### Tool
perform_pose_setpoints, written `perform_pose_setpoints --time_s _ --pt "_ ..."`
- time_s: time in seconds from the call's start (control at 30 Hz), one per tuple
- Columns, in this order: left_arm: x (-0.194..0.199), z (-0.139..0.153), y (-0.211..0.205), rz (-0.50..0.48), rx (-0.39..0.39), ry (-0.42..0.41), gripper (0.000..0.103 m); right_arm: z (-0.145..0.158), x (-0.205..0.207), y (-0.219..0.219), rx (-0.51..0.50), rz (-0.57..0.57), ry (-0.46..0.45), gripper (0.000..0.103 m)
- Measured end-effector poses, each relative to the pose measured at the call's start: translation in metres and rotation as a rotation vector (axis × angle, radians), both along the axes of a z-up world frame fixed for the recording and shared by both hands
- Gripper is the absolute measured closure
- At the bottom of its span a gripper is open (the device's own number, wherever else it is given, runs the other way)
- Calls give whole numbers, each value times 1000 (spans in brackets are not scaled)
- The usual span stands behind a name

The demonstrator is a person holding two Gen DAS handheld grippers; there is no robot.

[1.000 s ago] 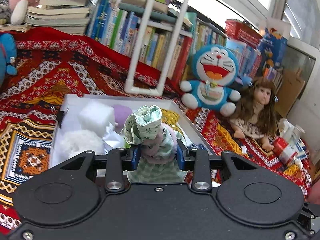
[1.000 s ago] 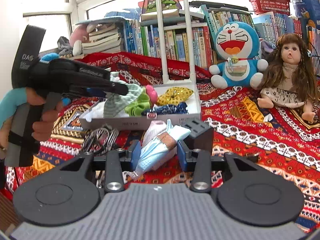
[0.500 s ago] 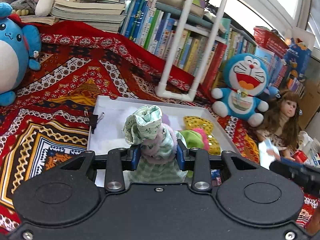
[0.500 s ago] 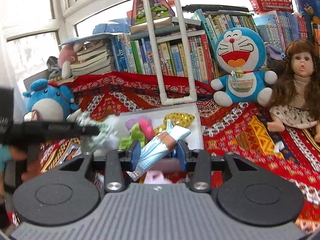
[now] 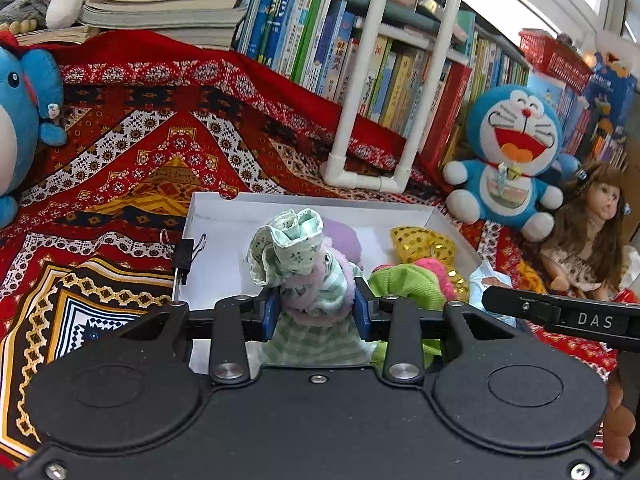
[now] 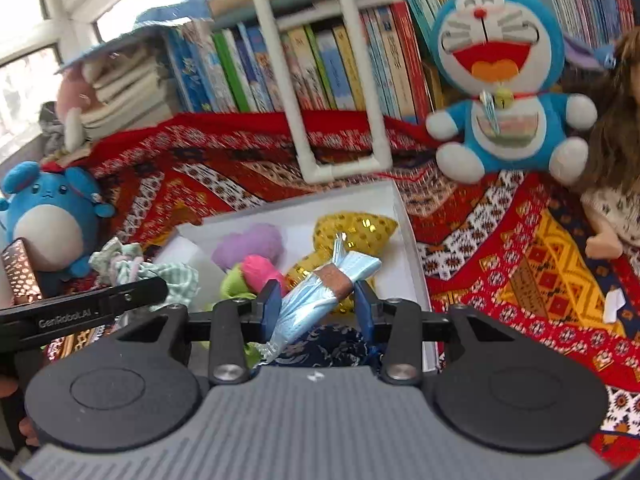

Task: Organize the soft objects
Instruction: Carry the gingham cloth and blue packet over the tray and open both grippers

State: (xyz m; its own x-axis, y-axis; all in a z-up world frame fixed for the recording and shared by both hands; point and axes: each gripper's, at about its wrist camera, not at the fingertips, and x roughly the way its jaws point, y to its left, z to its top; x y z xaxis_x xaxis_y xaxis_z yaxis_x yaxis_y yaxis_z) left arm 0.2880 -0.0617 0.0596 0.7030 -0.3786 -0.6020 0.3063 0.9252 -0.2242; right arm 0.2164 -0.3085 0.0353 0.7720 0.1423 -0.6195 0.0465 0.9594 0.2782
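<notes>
From the left wrist view, we are holding the left gripper (image 5: 317, 312) pressed in on a green checked cloth bundle (image 5: 298, 264), its ruffled top sticking up between the blue pads. We are hovering it over the near part of the white tray (image 5: 224, 248), which is sitting on the patterned red blanket (image 5: 132, 152). A purple plush, a gold sequin pouch (image 5: 424, 240) and a green and pink knit piece (image 5: 408, 280) are lying in the tray already. The right gripper's arm is poking in at the right edge.

From the right wrist view, we are pinching a light blue rolled cloth with a brown band (image 6: 324, 288) in the right gripper (image 6: 317, 308), tilted, over the tray's near right end, above a dark navy item (image 6: 328, 348).

We judge this the carry-and-place step for both hands. Next, each needs lowering into a free patch of tray, then the jaws easing apart without dragging the neighbours.
</notes>
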Motion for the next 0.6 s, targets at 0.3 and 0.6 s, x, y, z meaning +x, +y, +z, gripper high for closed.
perform_pose_setpoints --time_s 0.3,0.6 --pt "32 0 -16 4 58 5 65 -8 31 6 -10 -9 80 58" --pt "2 11 -2 -33 30 -7 49 6 -1 6 -70 60 34 40"
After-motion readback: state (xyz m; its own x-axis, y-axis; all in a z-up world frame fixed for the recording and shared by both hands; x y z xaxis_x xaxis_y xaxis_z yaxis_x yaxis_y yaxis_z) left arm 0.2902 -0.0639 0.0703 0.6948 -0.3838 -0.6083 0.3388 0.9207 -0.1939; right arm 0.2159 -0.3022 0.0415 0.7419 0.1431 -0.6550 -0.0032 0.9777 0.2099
